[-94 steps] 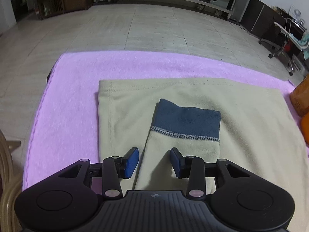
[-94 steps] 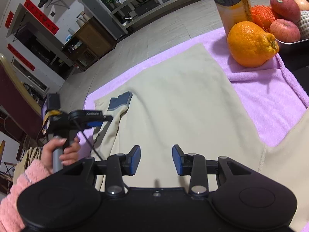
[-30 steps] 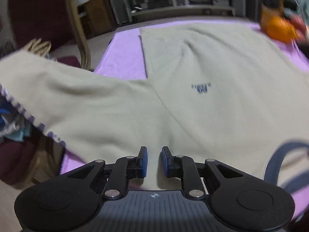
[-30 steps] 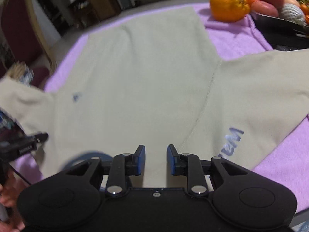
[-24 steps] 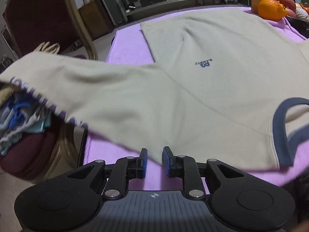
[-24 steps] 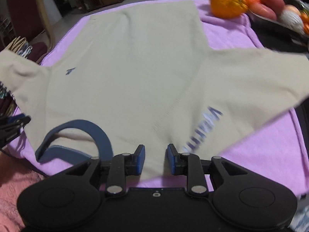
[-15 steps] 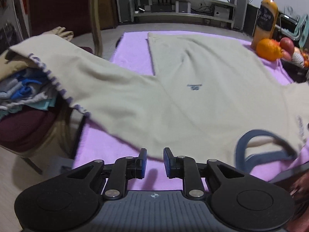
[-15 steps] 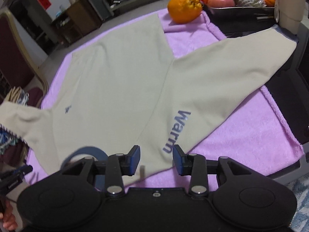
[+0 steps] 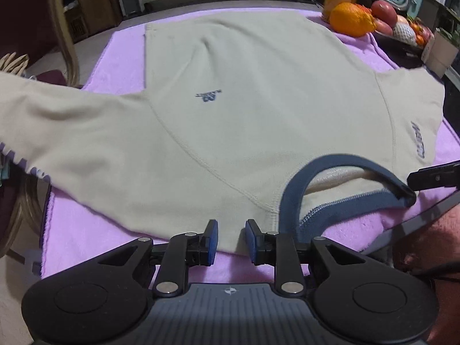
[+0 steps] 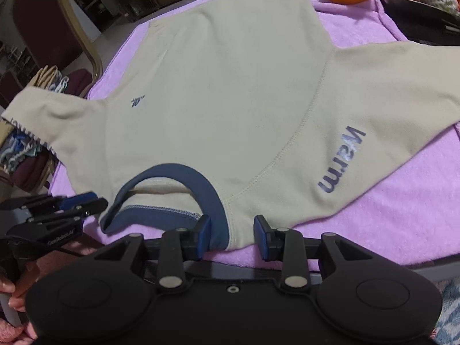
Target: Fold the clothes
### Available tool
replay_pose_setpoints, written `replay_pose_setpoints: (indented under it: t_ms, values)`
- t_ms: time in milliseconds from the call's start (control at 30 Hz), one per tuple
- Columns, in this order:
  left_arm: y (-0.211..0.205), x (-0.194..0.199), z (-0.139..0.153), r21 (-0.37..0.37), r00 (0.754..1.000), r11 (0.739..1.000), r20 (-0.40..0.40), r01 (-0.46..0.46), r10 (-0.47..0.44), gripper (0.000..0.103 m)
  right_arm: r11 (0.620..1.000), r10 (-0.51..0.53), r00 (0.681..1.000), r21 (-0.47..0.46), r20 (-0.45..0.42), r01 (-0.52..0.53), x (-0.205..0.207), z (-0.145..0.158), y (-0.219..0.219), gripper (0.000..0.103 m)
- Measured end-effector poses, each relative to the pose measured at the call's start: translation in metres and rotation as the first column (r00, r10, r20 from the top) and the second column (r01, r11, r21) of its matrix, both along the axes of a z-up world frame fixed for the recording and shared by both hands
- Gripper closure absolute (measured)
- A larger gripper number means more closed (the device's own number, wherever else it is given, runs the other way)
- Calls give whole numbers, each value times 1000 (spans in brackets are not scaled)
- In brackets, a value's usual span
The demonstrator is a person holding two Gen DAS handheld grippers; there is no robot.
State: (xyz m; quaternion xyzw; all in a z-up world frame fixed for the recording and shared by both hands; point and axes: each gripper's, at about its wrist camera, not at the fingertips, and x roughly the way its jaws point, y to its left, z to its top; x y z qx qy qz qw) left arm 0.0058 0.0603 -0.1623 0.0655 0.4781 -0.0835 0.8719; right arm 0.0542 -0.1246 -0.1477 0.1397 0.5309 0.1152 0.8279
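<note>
A beige sweater [image 9: 258, 100] lies front-up and spread flat on a purple towel [image 9: 86, 230], its blue collar [image 9: 293, 198] nearest me. My left gripper [image 9: 231, 241] stands at the near shoulder edge left of the collar. Its pads are a narrow gap apart, with flat cloth between them. In the right wrist view the sweater [image 10: 230, 86] shows "Warm" lettering on its right sleeve. My right gripper [image 10: 233, 235] is open around the shoulder edge just right of the collar [image 10: 212, 189]. The left gripper [image 10: 100, 199] shows from the side by the collar's left end.
An orange [image 9: 350, 18] and a dark fruit tray [image 10: 417, 5] sit at the far right corner. On the left, a chair [image 10: 57, 28] carries a pile of clothes [image 10: 20, 146], and the left sleeve [image 9: 57, 120] hangs over it. A hand [image 9: 425, 244] is at the right.
The sweater, folded with a sleeve across it three seconds ago, was flung out and now lies flat. The right jaws have opened wider than a second ago; the left gap widened slightly.
</note>
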Motion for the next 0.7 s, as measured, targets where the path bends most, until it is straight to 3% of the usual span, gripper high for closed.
replay_pose_setpoints:
  t_ms: [167,300,467,533,700]
  values:
    - [29,14,41,-81,994,994,78,-73,80,78,997,-49,994,56,99,44,11,45,-16,69]
    - [52,41,81,-166,978,979,149,-119,144,66,994,-79,973,92,215,60,32,90,-21,62]
    - [66,91,60,-195,978,965,79,-175,193,55,985,-140,941,139,308,101,71,122,-31,45]
    - [72,111,51,-206,976,958,51,-197,212,55,979,-185,938,144,293,148,91,112,-40,37]
    - [86,161,29,-230,967,940,-21,-254,256,55,950,-301,926,152,229,271,143,79,-61,39]
